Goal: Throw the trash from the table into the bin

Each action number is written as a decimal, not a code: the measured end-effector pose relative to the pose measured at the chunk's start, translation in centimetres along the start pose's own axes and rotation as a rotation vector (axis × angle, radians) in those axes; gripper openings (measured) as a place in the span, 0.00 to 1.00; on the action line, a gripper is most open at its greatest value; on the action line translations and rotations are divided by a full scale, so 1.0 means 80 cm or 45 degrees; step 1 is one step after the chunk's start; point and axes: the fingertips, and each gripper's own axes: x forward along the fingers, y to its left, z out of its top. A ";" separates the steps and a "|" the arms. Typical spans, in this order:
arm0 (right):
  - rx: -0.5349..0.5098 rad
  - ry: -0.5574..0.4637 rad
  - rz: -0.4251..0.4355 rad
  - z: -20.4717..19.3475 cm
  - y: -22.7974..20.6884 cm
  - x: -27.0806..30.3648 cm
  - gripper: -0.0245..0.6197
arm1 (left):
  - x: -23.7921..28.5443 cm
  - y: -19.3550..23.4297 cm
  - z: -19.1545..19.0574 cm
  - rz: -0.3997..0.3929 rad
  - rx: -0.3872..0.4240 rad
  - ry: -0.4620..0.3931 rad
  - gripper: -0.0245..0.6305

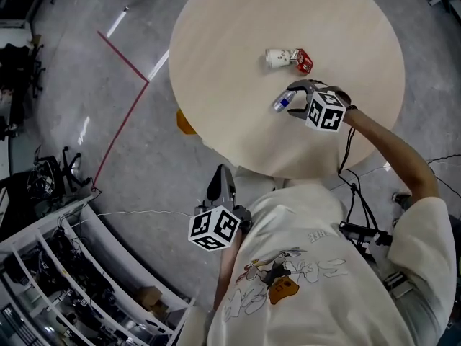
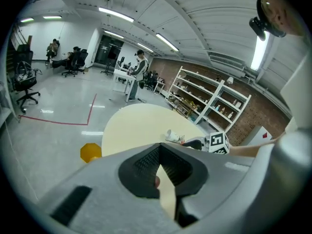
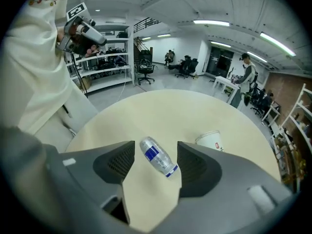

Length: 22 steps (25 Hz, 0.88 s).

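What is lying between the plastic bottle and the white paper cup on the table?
Nothing: the head view shows bare table between the plastic bottle and the white paper cup.

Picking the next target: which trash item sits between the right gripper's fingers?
The blue-labelled plastic bottle; the white paper cup and red item lie farther off.

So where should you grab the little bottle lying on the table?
Probably across its middle, on the blue label, from above. The bottle lies on its side, slanted between the right gripper's open jaws; the cap end is narrower.
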 end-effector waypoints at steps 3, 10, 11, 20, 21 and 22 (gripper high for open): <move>-0.079 0.053 0.056 -0.010 0.004 0.014 0.47 | 0.008 -0.017 -0.007 -0.054 0.069 0.063 0.04; -0.284 0.181 0.141 -0.032 0.008 0.043 0.45 | 0.026 -0.050 -0.019 -0.158 0.199 0.174 0.04; -0.300 0.195 0.145 -0.035 0.008 0.046 0.44 | 0.026 -0.055 -0.021 -0.165 0.209 0.183 0.04; -0.427 0.319 0.130 -0.072 0.002 0.070 0.37 | 0.024 -0.064 -0.028 -0.146 0.204 0.203 0.04; -0.432 0.318 0.123 -0.073 0.002 0.071 0.34 | 0.022 -0.063 -0.029 -0.143 0.199 0.201 0.04; -0.433 0.314 0.114 -0.073 0.002 0.071 0.31 | 0.022 -0.063 -0.031 -0.140 0.193 0.200 0.04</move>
